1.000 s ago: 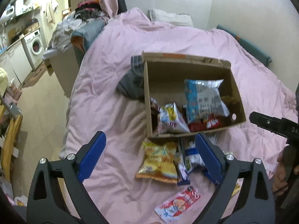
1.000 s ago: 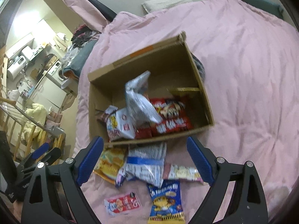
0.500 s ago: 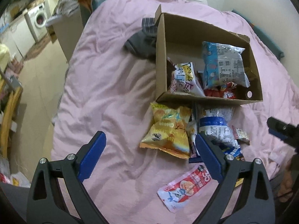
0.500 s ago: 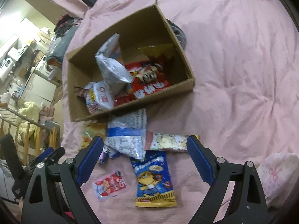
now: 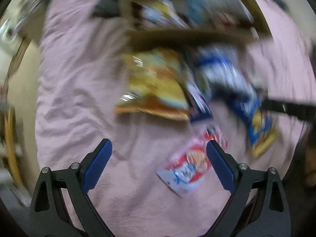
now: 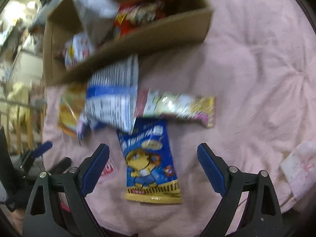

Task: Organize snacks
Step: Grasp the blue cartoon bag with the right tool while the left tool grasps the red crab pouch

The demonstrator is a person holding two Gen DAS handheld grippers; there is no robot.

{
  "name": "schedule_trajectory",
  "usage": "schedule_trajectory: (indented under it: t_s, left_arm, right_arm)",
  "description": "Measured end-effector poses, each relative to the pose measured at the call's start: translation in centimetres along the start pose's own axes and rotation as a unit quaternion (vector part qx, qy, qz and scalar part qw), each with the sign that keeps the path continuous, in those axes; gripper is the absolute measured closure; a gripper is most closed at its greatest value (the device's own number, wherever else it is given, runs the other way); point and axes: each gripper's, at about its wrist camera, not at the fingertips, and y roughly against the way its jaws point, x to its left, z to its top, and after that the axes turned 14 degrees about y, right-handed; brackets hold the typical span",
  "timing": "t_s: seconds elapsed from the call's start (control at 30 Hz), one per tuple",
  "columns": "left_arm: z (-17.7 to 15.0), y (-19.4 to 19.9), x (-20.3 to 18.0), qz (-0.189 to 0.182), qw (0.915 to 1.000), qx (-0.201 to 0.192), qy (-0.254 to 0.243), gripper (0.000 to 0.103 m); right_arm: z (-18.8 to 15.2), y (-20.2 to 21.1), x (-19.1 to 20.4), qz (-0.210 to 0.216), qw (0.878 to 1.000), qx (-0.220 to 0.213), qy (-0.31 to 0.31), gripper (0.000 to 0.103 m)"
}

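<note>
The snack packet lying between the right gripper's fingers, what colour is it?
Blue with a yellow bottom band and a cartoon figure; clearest in the right wrist view.

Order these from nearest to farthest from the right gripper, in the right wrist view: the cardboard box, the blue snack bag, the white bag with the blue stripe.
1. Blue snack bag, between the right gripper fingers.
2. White bag with blue stripe, beyond it, leftward.
3. Cardboard box, at the top.

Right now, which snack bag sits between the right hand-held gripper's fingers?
The blue bag with the yellow cartoon character. The other loose bags lie farther off, nearer the cardboard box.
</note>
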Motion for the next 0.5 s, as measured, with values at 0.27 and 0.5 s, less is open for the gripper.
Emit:
schedule_trajectory:
  t_s: [0.27,0.5]
  left_arm:
    - [-2.0,-3.8,-5.3,0.019,0.9848,0.044,-0.167,0.008]
    - [-1.9,-4.8,-6.3,-0.007,0.9833,0.053,-0.174,0.036]
  right_arm:
    - [0.0,-1.6,1.5,-0.003,0.999,0.032,0.031,0.01]
    - [0.0,-2.6,1.9,-0.014,0.997,0.056,0.042,0.01]
